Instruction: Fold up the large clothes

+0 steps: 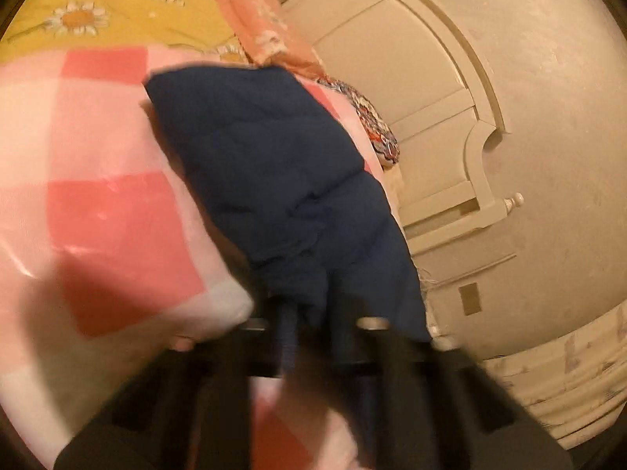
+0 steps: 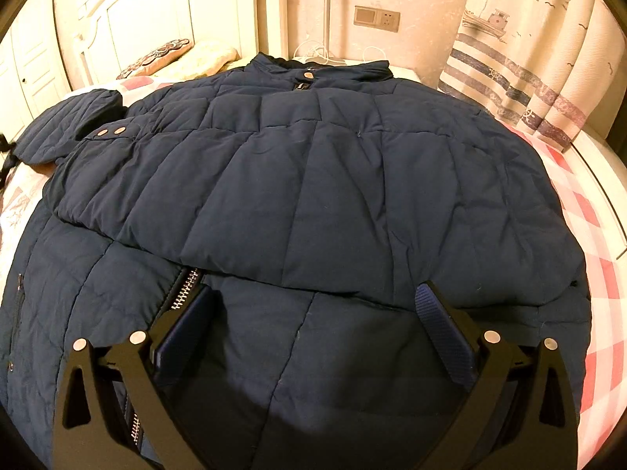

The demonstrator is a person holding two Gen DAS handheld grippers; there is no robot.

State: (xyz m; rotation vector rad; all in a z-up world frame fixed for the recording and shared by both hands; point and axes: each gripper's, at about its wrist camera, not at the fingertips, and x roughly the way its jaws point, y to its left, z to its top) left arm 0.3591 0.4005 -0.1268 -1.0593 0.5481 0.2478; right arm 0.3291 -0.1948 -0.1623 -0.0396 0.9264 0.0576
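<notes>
Left wrist view: the left tool point(image 1: 313, 313) is blurred; its fingers look drawn together on a fold of the navy jacket point(image 1: 274, 164), probably a sleeve, though the exact grip point is hard to make out. The jacket piece is seen against the pink checked bedsheet point(image 1: 98, 149).

Right wrist view: the right tool point(image 2: 313, 309) is held with fingers wide apart, nothing between them, just above the jacket point(image 2: 313, 180), which is spread on the bed with one sleeve already laid across the chest. The step is judged as sleeve folding. Next, the gripped sleeve is to be carried over the body. The hem is cut off.
</notes>
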